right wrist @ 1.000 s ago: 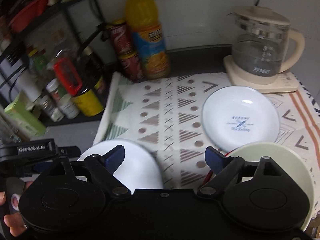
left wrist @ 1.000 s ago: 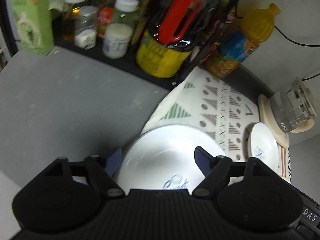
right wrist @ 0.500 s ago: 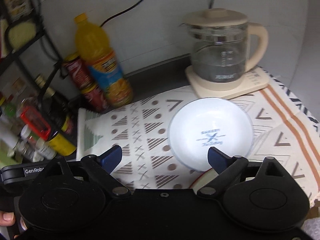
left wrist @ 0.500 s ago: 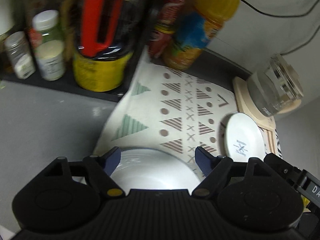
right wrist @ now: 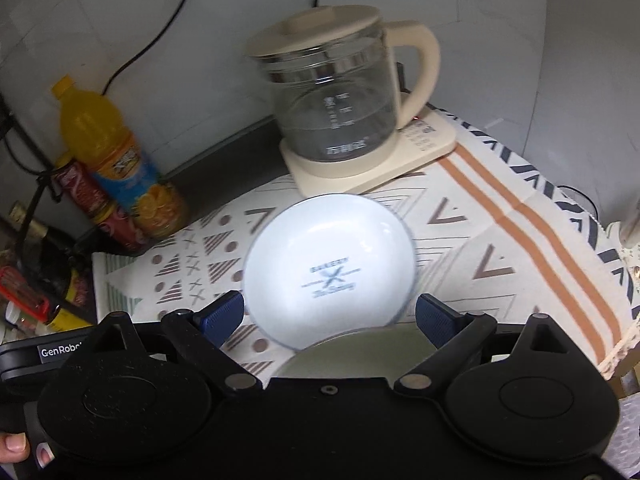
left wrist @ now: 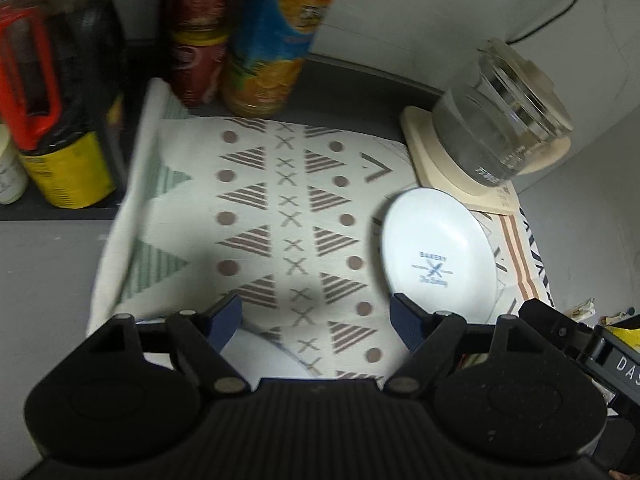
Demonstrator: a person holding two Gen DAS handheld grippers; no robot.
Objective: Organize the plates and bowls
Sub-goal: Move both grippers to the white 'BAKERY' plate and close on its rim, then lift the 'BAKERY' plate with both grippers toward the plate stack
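Open patterned cloth (left wrist: 288,216) offers passage mid-worktop; bottles (left wrist: 272,40) and rack (left wrist: 60,120) block the rear left, kettle (right wrist: 340,100) the rear right, white plate (right wrist: 328,272) between.

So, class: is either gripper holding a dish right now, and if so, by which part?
Nothing is held. The left gripper is open above the patterned cloth; the right gripper is open, its fingers clear of the white plate.
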